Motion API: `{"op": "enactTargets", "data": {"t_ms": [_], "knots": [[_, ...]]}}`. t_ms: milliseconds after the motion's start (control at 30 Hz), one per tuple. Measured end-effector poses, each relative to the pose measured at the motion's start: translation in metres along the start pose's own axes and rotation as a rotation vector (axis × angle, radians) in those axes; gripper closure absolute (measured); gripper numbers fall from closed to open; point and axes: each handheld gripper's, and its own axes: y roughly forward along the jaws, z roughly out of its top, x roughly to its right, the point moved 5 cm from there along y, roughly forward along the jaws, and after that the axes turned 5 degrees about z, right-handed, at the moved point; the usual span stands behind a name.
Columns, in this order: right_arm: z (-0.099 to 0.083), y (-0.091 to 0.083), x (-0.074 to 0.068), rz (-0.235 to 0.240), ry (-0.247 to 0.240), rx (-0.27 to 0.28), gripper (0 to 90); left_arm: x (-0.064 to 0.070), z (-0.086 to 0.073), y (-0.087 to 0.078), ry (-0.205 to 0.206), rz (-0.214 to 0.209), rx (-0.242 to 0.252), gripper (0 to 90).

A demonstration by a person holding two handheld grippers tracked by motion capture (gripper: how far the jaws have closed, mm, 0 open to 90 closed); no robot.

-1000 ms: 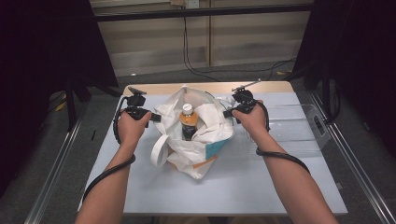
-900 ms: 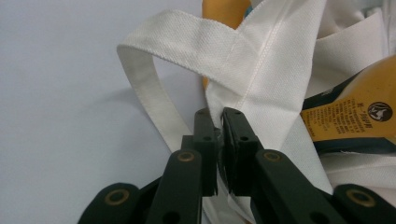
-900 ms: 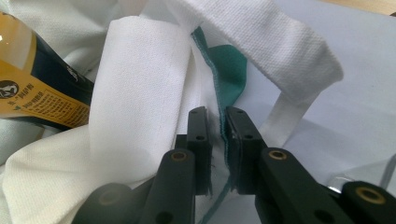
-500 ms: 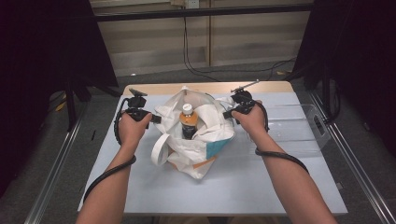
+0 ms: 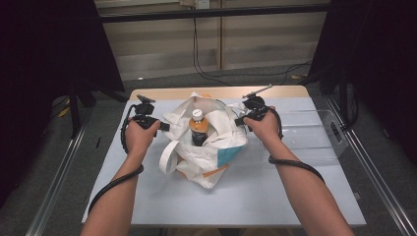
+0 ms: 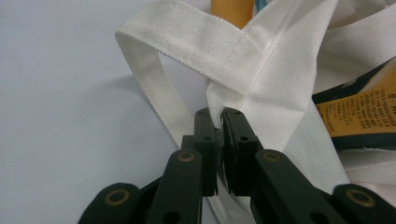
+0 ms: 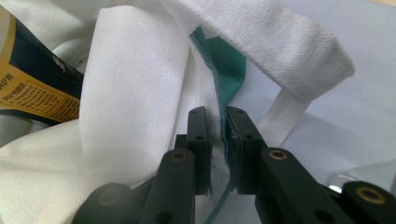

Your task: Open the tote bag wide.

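A white cloth tote bag (image 5: 206,157) lies in the middle of the pale table (image 5: 255,196). An orange drink bottle (image 5: 198,127) with a white cap stands in the bag's open mouth. My left gripper (image 5: 164,127) holds the bag's left rim. In the left gripper view that gripper (image 6: 219,122) is shut on a fold of white cloth beside the strap (image 6: 187,42), with the bottle label (image 6: 359,107) at the right. My right gripper (image 5: 238,121) is at the bag's right rim. In the right gripper view that gripper (image 7: 217,122) pinches the teal-lined edge (image 7: 229,60).
A clear plastic tray (image 5: 314,132) sits on the table to the right of the right hand. A wooden strip (image 5: 221,92) runs along the table's far edge. Metal rails (image 5: 59,187) flank both sides, and cables lie on the floor behind.
The left gripper has shifted slightly nearer to me, still at the bag's rim. The right gripper and the bottle have hardly moved.
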Motion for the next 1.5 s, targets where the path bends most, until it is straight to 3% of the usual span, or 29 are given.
{"op": "enactTargets", "data": {"t_ms": [900, 1167, 1500], "knots": [[-0.003, 0.001, 0.0, -0.006, -0.009, -0.011, 80.7, -0.004, -0.008, 0.008, -0.001, 0.018, -0.035, 85.3], [0.0, -0.003, -0.002, -0.019, -0.03, 0.003, 79.1, -0.001, -0.004, 0.0, 0.001, 0.024, -0.013, 85.1], [0.006, -0.016, -0.01, -0.031, -0.058, 0.017, 69.5, 0.006, 0.002, -0.015, 0.031, 0.03, 0.017, 76.5]]}}
